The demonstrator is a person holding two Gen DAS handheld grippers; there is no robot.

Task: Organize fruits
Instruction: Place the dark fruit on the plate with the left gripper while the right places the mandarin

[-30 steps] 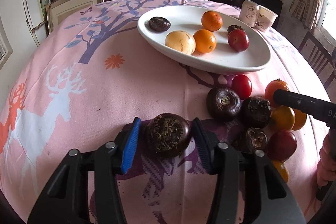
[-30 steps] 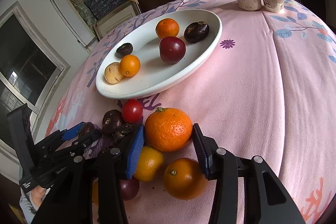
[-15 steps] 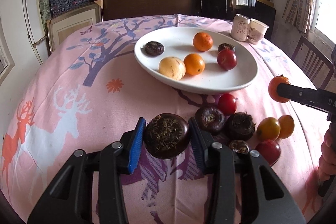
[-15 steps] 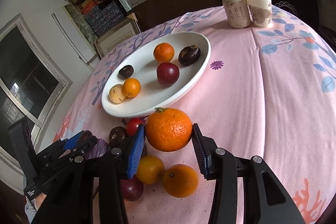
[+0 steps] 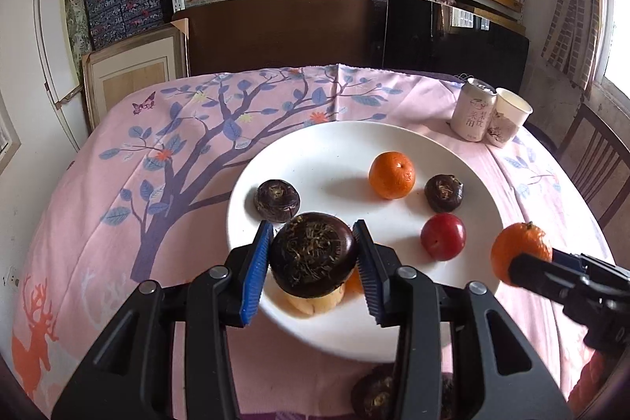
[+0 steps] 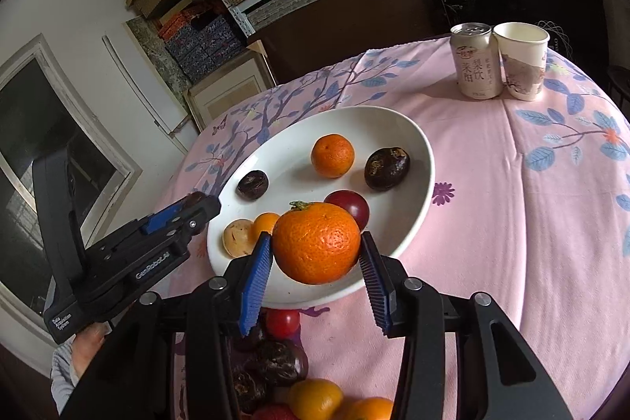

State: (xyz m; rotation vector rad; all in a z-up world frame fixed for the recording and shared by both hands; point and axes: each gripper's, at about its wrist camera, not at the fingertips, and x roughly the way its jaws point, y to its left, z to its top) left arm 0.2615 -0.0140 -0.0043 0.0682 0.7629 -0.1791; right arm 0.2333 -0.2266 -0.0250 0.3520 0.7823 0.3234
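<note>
Dark chestnut [image 5: 313, 254] and orange [image 6: 316, 242] — clamped, aloft over white plate [image 6: 417, 191]

On the side of the left gripper [image 6: 204, 209], as seen from the right wrist view, "GenRobot.AI" is printed in white along the body, and a small white label reading "Data Acquisition System" is set near its rear end. On the can [image 6: 475, 63], large Chinese characters are printed in dark vertical columns, among them 茶, 阳, 梨 and 饮; the smaller print beneath cannot be read.
</note>
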